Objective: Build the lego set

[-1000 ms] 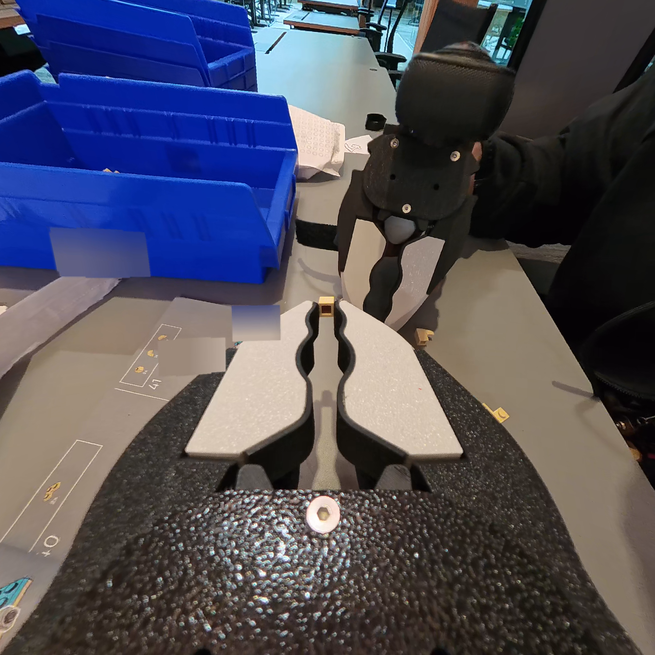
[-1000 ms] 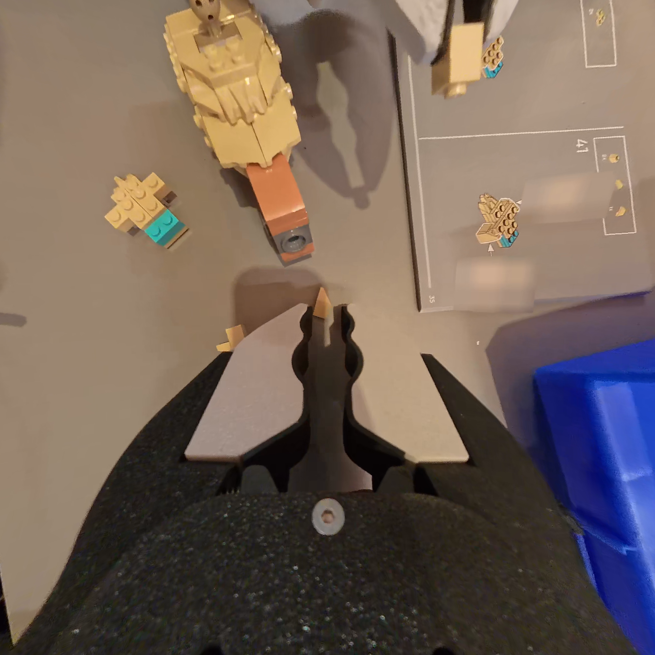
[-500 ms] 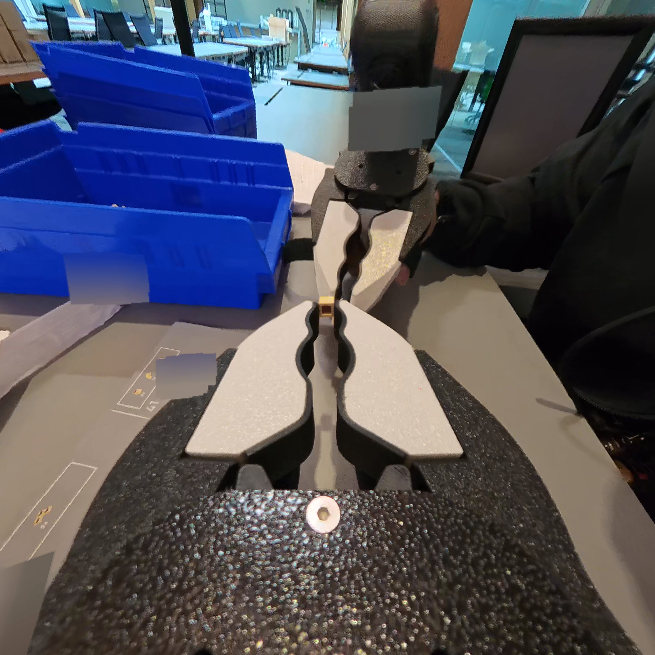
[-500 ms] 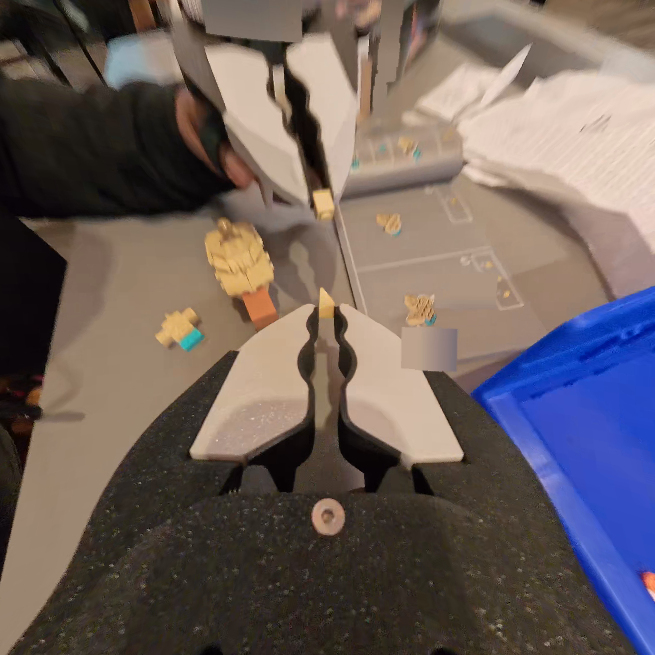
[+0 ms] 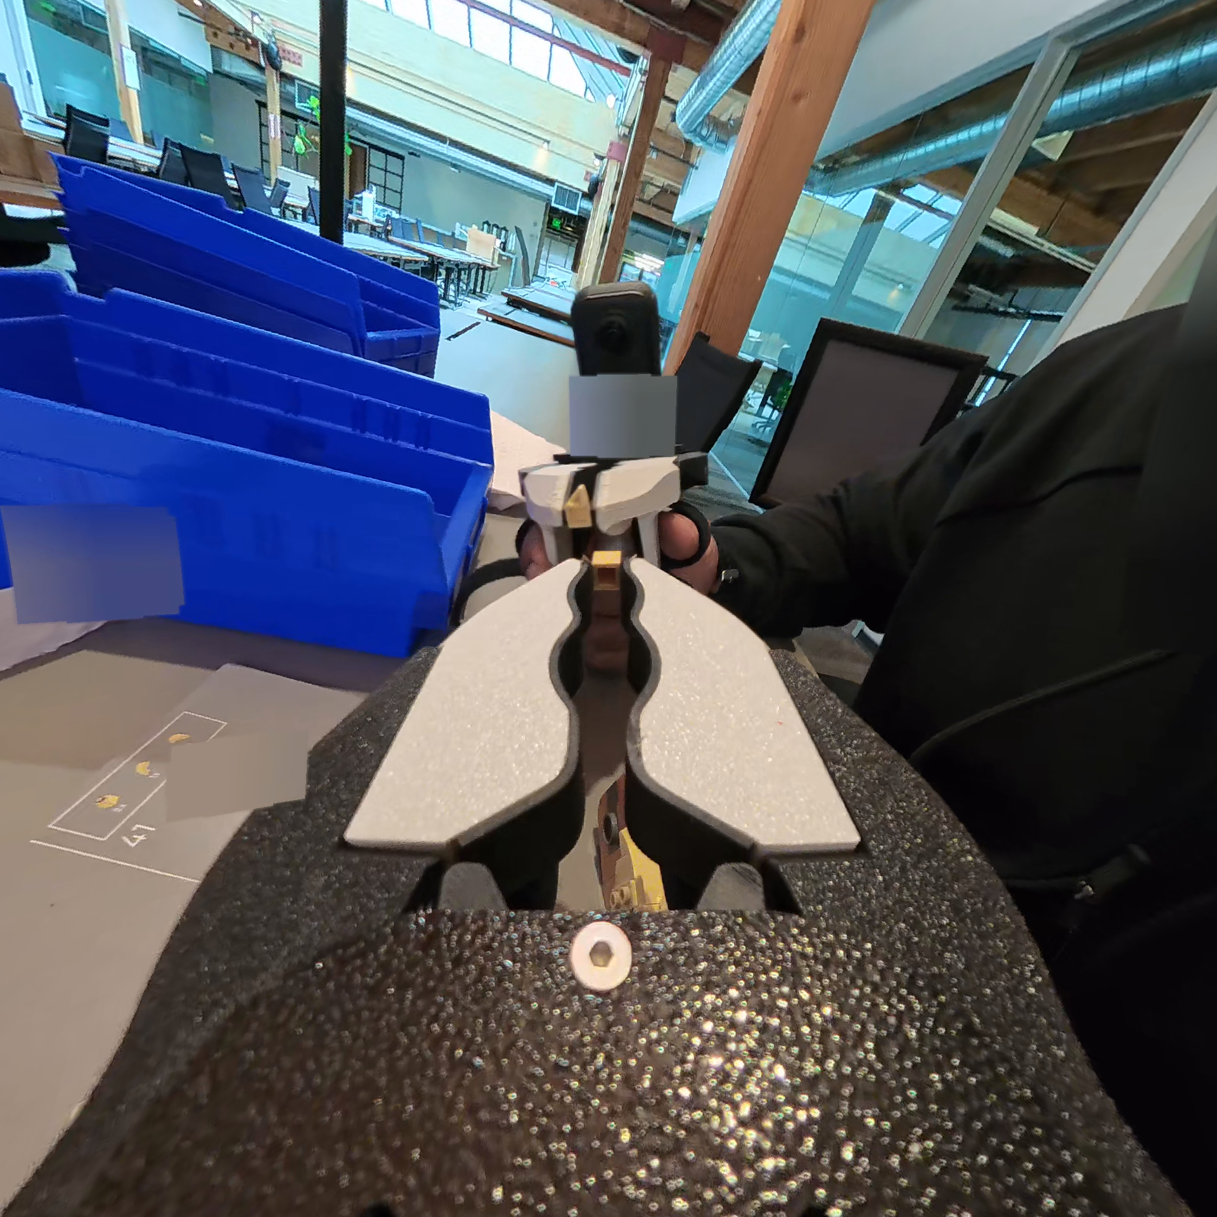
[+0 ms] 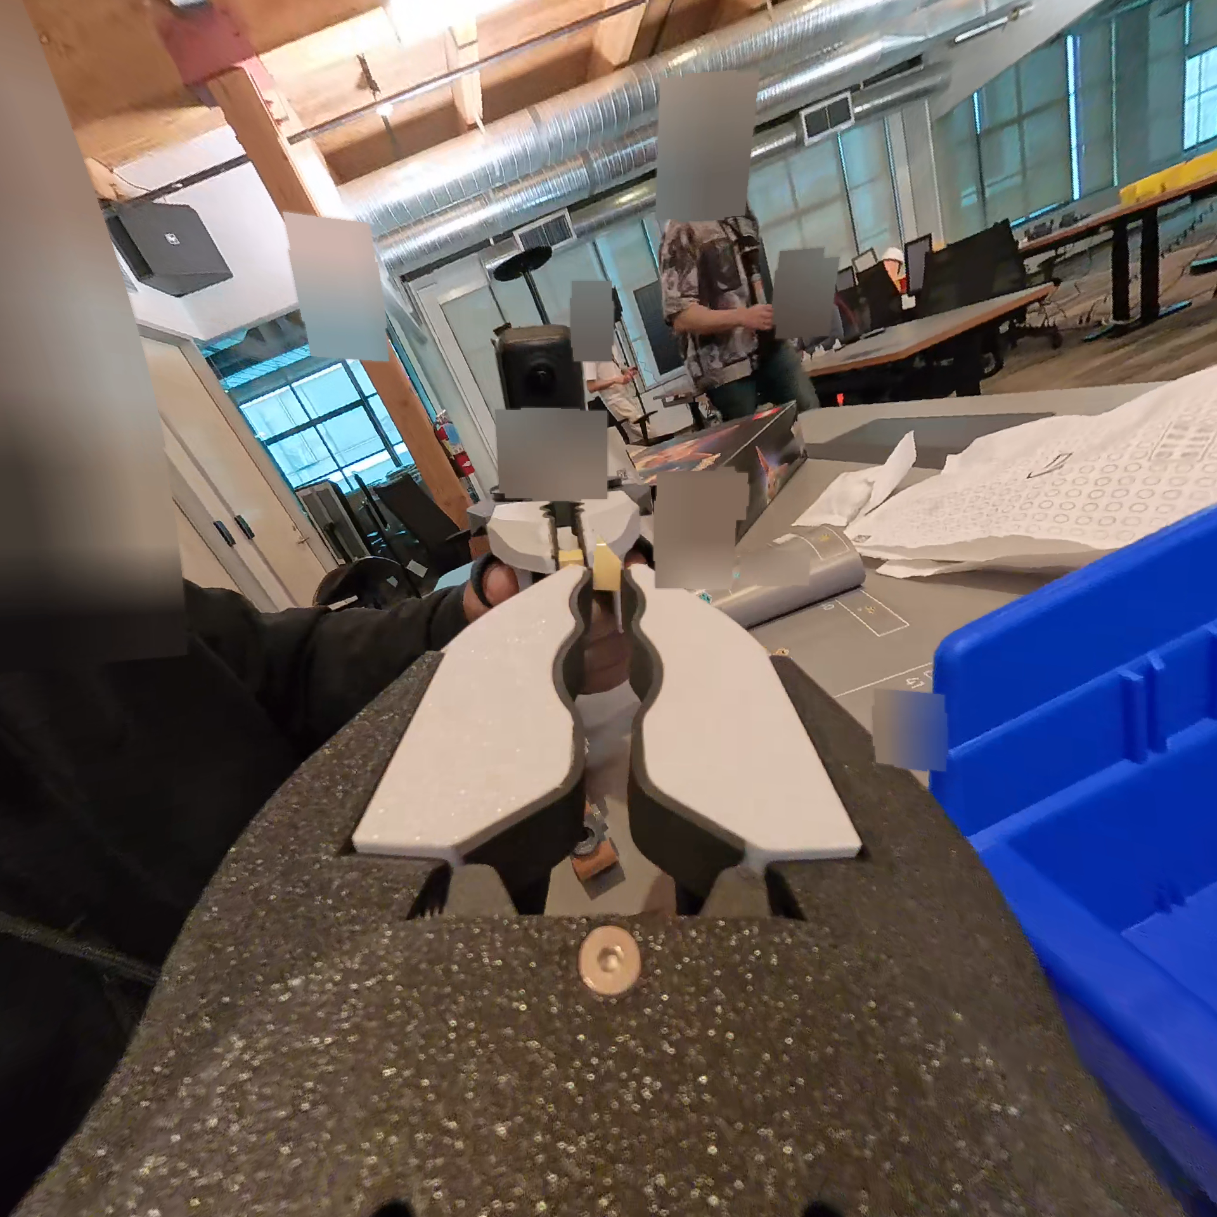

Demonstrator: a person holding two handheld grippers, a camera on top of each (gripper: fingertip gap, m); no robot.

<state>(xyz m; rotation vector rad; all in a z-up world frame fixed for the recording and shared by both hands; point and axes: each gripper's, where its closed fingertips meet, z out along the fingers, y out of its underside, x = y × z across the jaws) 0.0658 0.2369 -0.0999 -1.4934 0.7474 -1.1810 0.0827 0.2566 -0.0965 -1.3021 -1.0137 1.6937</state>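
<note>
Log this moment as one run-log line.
left gripper: shut on tan square brick | right gripper: shut on tan wedge piece | grippers face each other above table

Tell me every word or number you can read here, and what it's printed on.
I won't repeat writing; these things bear it.
Grey sheet: a printed number beside boxed part drawings.
White paper: print too small to read.
Picture box: lettering too blurred.
</note>
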